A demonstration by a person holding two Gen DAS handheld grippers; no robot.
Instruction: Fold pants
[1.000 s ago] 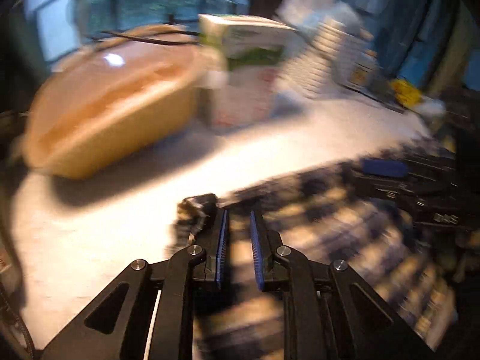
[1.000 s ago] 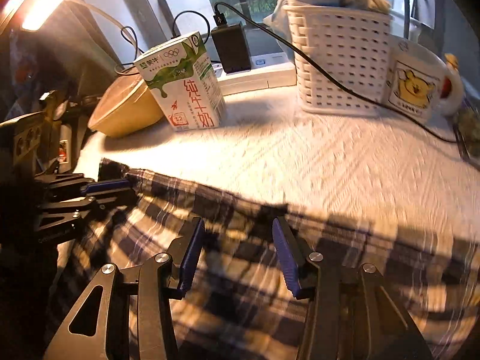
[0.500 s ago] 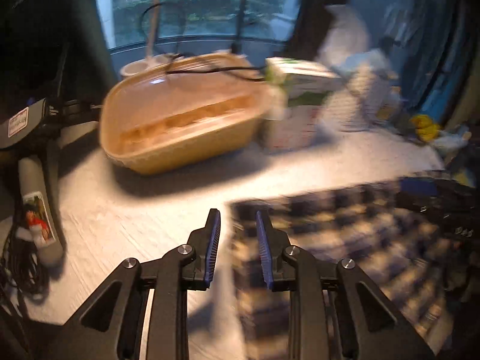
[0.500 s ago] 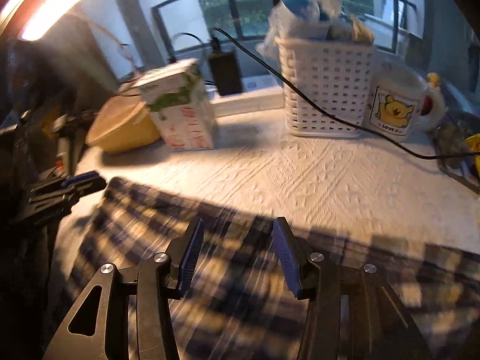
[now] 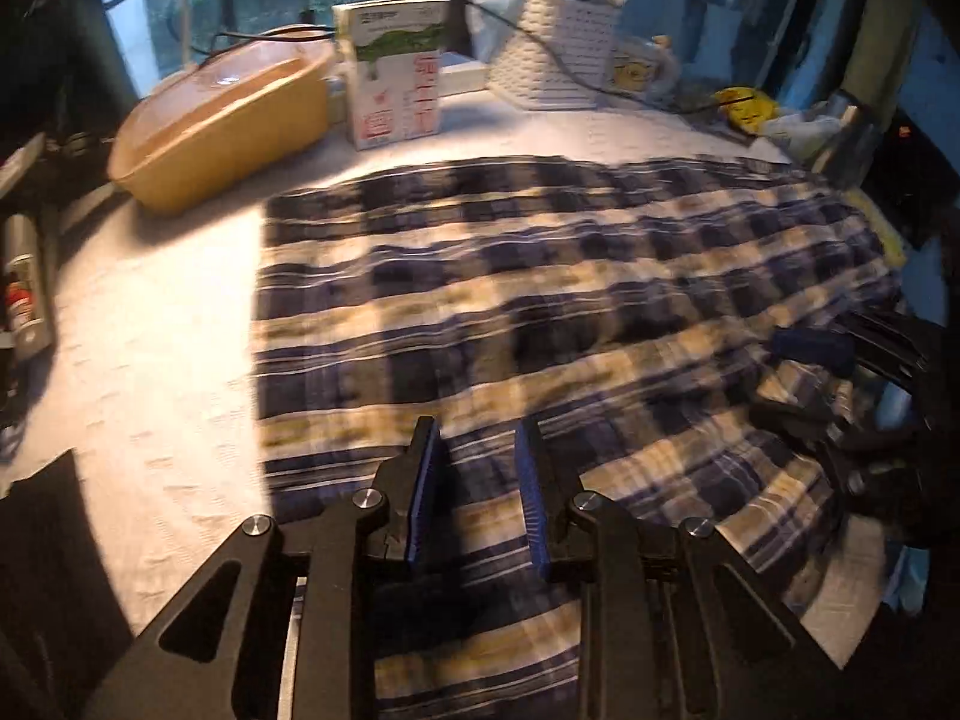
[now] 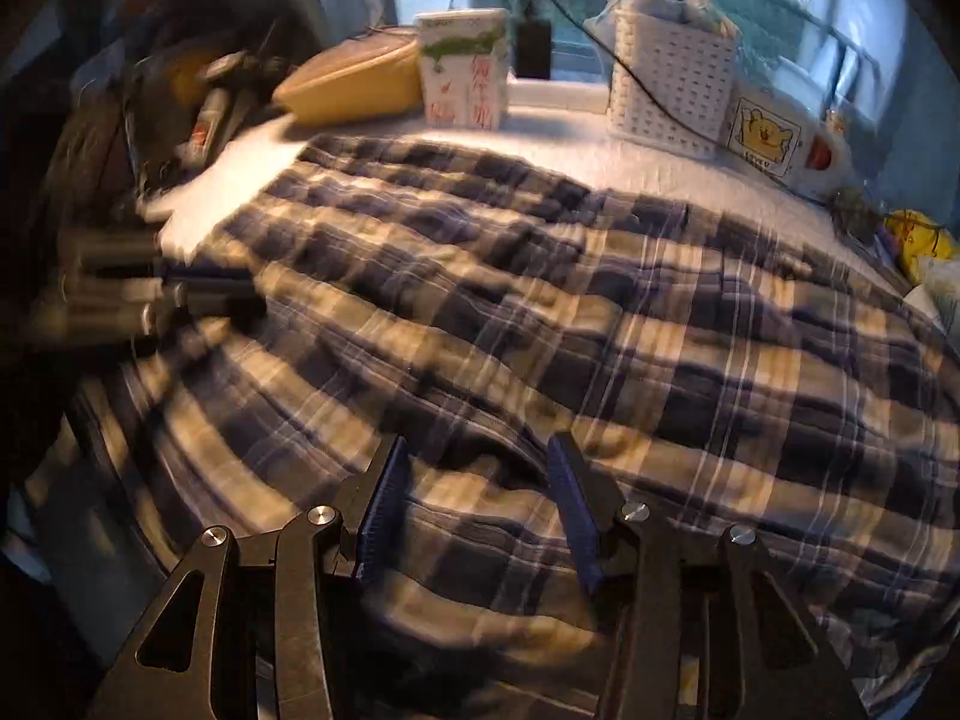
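Observation:
The plaid pants (image 5: 540, 300) in dark blue and cream lie spread over the white table, also filling the right wrist view (image 6: 540, 330). My left gripper (image 5: 477, 462) is open and empty, above the near left part of the cloth. My right gripper (image 6: 477, 474) is open and empty over the cloth's near edge. The right gripper shows in the left wrist view at the right edge (image 5: 840, 372), and the left gripper shows blurred at the left of the right wrist view (image 6: 156, 294).
At the back stand a yellow tub (image 5: 222, 120), a milk carton (image 5: 396, 72), a white basket (image 5: 558, 54) with a cable, and a bear mug (image 6: 765, 138). A yellow toy (image 5: 744, 105) lies at the far right. The white tablecloth (image 5: 150, 330) shows bare at the left.
Both grippers pulled back toward the near side, so more of the pants shows. The left gripper opened wider and let go of the cloth's corner; the pants now lie flat.

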